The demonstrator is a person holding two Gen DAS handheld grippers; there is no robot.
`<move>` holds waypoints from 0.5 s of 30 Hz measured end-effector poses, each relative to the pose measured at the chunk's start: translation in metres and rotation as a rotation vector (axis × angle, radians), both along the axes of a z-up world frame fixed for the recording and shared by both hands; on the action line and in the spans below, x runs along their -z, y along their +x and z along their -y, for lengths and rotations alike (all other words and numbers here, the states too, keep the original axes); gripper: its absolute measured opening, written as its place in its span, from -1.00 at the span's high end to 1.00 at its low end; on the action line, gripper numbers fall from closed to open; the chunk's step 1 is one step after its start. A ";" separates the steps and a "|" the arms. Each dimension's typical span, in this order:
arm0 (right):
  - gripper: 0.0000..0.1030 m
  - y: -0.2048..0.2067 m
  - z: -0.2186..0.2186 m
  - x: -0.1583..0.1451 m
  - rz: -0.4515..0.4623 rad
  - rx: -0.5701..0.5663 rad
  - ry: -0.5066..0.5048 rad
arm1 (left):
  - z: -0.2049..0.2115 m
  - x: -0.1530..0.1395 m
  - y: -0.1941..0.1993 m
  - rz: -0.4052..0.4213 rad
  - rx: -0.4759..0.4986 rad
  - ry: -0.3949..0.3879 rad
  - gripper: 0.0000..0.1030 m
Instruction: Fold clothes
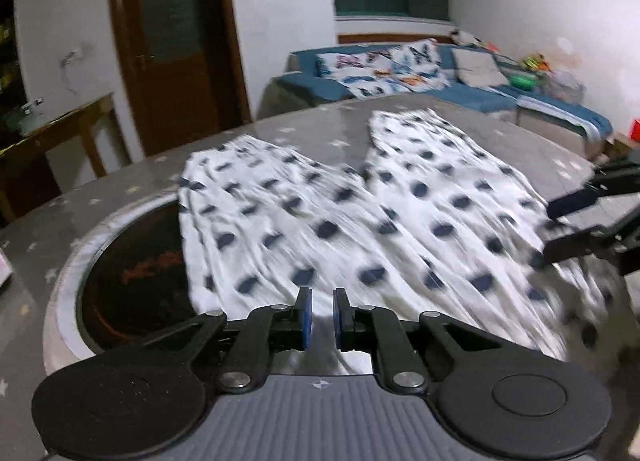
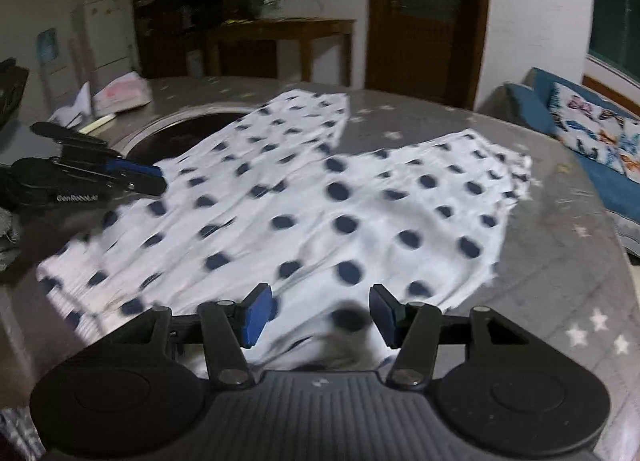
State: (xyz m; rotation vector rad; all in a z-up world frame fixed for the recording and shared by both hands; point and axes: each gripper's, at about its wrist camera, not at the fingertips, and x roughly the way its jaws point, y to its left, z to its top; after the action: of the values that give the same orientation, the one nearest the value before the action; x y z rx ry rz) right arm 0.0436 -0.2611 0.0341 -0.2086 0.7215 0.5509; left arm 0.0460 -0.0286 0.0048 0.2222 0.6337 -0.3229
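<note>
The garment [image 1: 360, 221] is a pair of white shorts printed with dark blue dots. It lies spread flat on the grey, star-patterned desk [image 1: 120, 189], filling the centre of both wrist views. The two legs fan apart toward the top of the frame, with a wedge of bare desk between them. The fabric shows fine lengthwise creases; motion blur smears the dots, most strongly at the lower right of the left wrist view.

The left leg overlaps a round dark recess [image 1: 132, 269] with a pale rim, set into the desk at the left of the left wrist view.

Left gripper [image 1: 322, 319]: jaws clenched, with a narrow slit between the blue pads over the waist edge of the shorts. Whether cloth is pinched there cannot be told.

Right gripper [image 2: 320, 315]: jaws released, roughly half spread, over the near edge of the garment [image 2: 320, 213]; the pads do not press on the cloth.
</note>
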 end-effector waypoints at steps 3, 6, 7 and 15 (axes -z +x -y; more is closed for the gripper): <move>-0.08 -0.013 -0.003 0.007 0.000 -0.011 -0.031 | -0.001 0.008 -0.012 -0.012 0.016 0.007 0.76; -0.09 -0.024 -0.003 0.010 0.013 -0.012 -0.053 | -0.006 0.013 -0.023 -0.013 0.025 0.004 0.77; -0.09 -0.026 -0.001 0.010 0.013 -0.007 -0.048 | -0.008 0.014 -0.026 -0.009 0.028 0.004 0.77; -0.09 -0.040 -0.003 0.005 0.029 0.001 -0.020 | -0.021 0.015 -0.044 -0.007 0.029 0.011 0.77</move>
State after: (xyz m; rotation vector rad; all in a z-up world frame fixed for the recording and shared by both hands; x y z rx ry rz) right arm 0.0032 -0.2581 0.0294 -0.2344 0.6987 0.5386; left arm 0.0023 -0.0072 -0.0102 0.2413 0.6392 -0.3486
